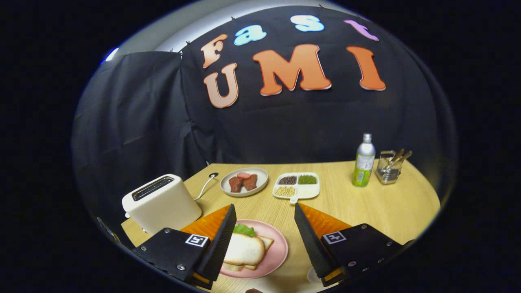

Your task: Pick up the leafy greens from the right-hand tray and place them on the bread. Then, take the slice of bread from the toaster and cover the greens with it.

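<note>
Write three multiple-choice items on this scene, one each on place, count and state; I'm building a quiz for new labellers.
1. Where is the pink plate?
A. between the tool's fingers
B. behind the bottle
C. on the toaster

2. How many sections of the divided tray hold food?
A. one
B. three
C. five

3. What state is the tool in?
A. shut on bread
B. shut on greens
C. open, holding nothing

Answers: 1 A, the plate with bread and greens lies between the fingers. 2 B, dark, green and yellow fillings show, and one section is bare. 3 C, the fingers stand wide apart, touching nothing.
</note>
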A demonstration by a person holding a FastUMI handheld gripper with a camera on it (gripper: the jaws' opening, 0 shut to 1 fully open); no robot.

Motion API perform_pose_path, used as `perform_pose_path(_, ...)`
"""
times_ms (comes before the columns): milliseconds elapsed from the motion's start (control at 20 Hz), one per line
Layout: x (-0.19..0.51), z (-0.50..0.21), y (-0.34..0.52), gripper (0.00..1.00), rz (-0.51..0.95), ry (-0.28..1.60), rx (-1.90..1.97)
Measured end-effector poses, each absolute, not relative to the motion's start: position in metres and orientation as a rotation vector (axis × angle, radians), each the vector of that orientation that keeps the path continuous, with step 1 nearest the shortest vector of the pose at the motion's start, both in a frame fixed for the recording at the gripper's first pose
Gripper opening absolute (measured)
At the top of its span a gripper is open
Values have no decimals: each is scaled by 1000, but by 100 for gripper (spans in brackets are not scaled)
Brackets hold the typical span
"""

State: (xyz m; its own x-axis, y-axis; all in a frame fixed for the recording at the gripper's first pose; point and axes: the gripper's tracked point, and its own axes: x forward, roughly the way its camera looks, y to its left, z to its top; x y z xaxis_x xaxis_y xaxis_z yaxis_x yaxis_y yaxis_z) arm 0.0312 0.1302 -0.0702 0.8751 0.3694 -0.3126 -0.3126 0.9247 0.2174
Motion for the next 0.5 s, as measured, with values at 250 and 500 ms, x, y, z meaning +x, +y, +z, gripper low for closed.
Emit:
perform_pose_path(250,32,-22,116,91,292,193,150)
perform_pose_path(500,33,7,103,97,242,97,157)
